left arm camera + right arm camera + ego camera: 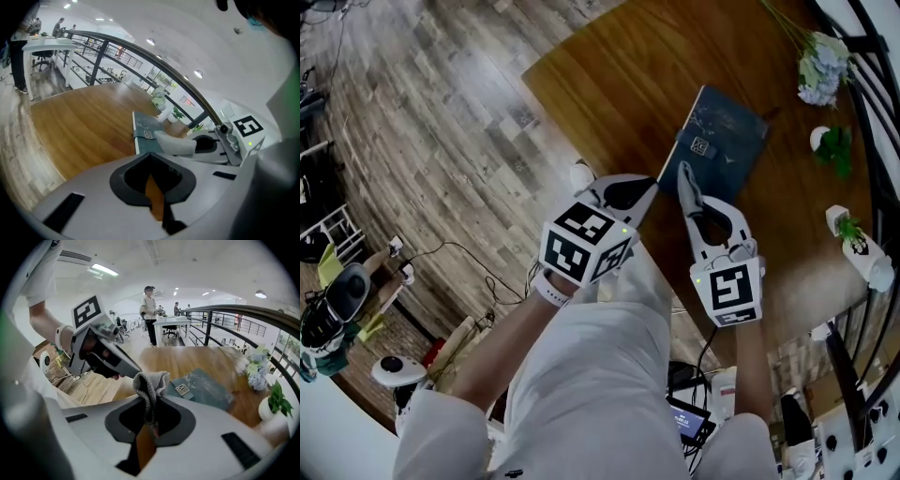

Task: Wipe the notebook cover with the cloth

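A dark teal notebook (724, 139) lies flat on the wooden table (619, 84), its clasp end toward me; it also shows as the notebook (146, 127) and the notebook (206, 391). My right gripper (684, 174) is shut on a grey cloth (150, 383), which bunches up out of its jaws just short of the notebook's near edge. From the left gripper view the cloth (176, 144) hangs over that near corner. My left gripper (651, 187) sits beside it over the table's near edge, jaws together with nothing between them.
Pale blue flowers (823, 66) and two small potted plants (836, 145) (858, 236) stand along the table's right side by a black railing (862, 122). Left of the table the plank floor (422, 141) drops away. People stand at desks far off (150, 310).
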